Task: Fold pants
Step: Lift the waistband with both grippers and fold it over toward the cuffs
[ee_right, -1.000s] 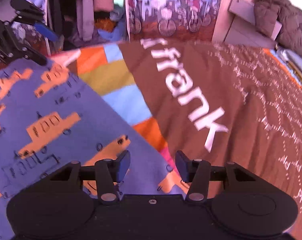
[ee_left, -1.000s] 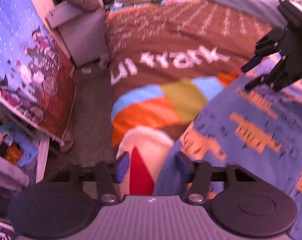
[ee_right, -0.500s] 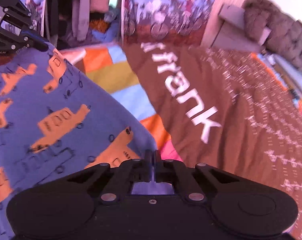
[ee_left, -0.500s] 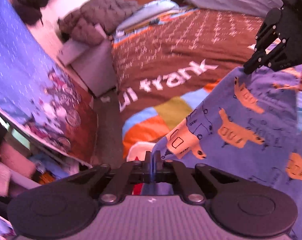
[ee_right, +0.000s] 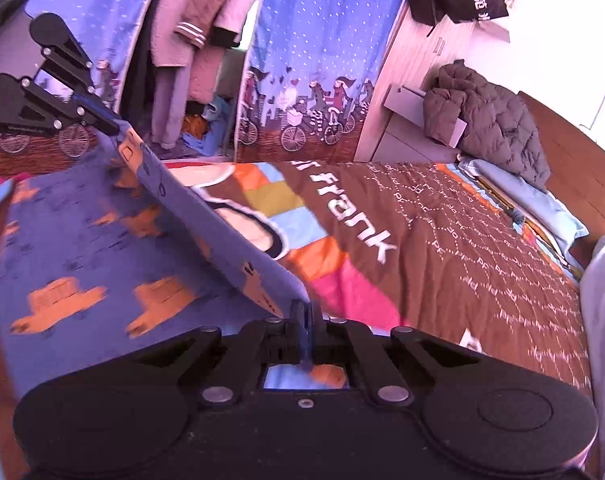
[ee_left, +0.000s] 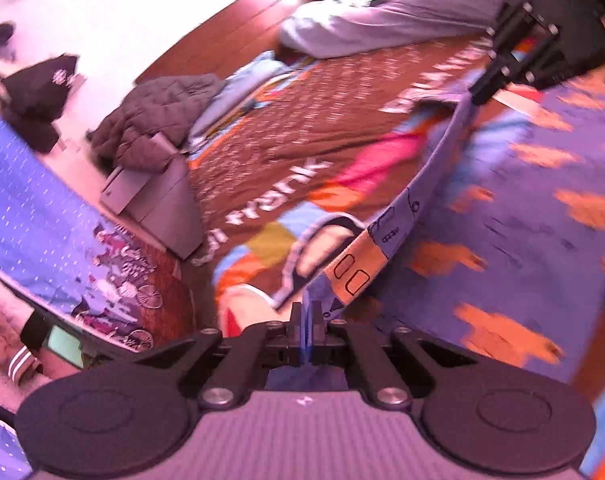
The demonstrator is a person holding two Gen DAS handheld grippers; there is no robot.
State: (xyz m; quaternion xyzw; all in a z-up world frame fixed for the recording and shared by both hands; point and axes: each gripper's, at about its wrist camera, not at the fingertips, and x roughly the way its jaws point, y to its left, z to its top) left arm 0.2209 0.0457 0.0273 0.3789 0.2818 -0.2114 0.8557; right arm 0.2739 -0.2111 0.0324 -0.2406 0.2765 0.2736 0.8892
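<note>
The pants (ee_left: pixel 514 216) are blue-purple with orange vehicle prints and lie on the bed; they also show in the right wrist view (ee_right: pixel 102 256). My left gripper (ee_left: pixel 307 320) is shut on one corner of their edge. My right gripper (ee_right: pixel 302 320) is shut on the other corner. The edge is stretched taut between them and lifted off the bedspread. The right gripper shows in the left wrist view (ee_left: pixel 482 90), and the left gripper shows in the right wrist view (ee_right: pixel 112 128).
A brown bedspread (ee_right: pixel 462 240) with white lettering and coloured patches covers the bed. A grey nightstand (ee_left: pixel 154 200) with a dark quilted jacket (ee_right: pixel 490 120) stands at its side. A blue curtain wardrobe (ee_right: pixel 310 80) with hanging clothes is beyond. A pale pillow (ee_left: pixel 382 16) lies at the head.
Both grippers closed on the pants' edge, then lifted it. The edge is now raised and pulled tight between them.
</note>
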